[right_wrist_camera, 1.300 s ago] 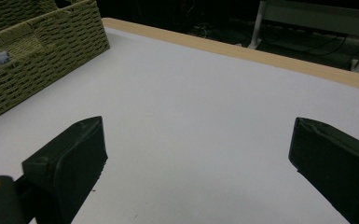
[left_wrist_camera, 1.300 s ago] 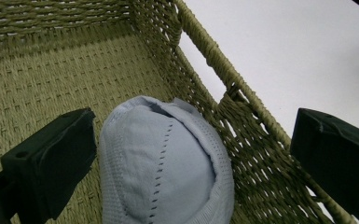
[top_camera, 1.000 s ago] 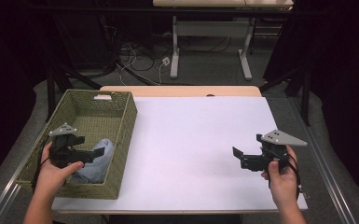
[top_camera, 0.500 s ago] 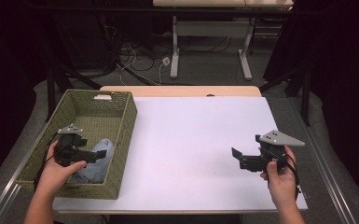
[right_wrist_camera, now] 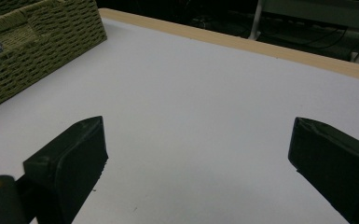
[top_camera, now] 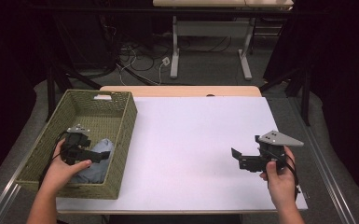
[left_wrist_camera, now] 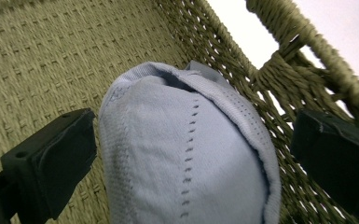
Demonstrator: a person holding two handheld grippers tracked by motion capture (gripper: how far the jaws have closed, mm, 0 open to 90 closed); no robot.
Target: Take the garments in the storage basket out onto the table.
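Left gripper dropped lower — jaws now flank cloth.

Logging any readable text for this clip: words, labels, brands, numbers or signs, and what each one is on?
No readable text in any of the three views.
A small white tag sits on the far rim of the woven basket; too small to tell if it bears print.
The light blue cloth between the open jaws of the left gripper shows stitching, no lettering.
The right gripper carries no legible marking.

Your left gripper is inside the basket at the table's left, straddling the cloth bundle; your right gripper sits over the table's right side.
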